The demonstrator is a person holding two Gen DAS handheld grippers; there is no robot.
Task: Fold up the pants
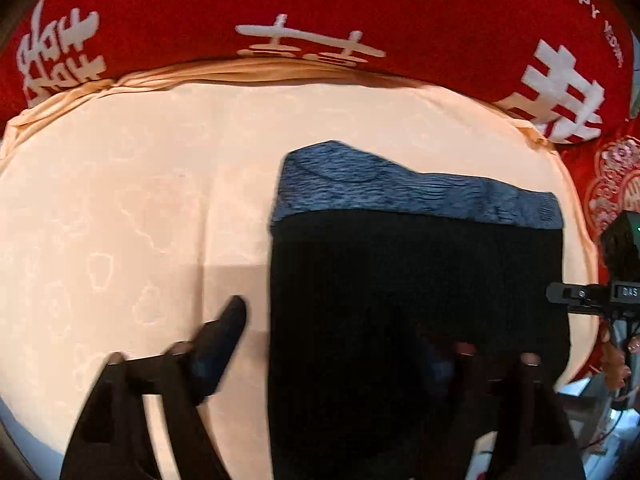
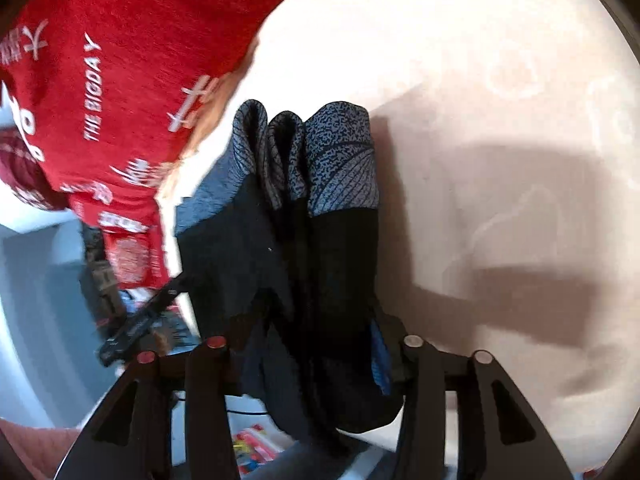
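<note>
The black pants with a mottled blue-grey waistband (image 1: 416,280) lie folded on the cream patterned bedsheet (image 1: 120,200), right of centre. The left gripper (image 1: 340,344) stands apart, one finger (image 1: 224,332) clear on the sheet. The right gripper (image 2: 316,344) seems clamped on the pants' (image 2: 320,240) bunched edge, though blur obscures it.

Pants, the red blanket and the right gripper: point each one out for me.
pants (image 1: 416,300): left wrist view, on the black leg fabric below the grey-blue band.
red blanket (image 1: 320,4): left wrist view, on plain red cloth above the white characters.
right gripper (image 2: 316,344): right wrist view, midway between its fingertips, pants bunched there.
</note>
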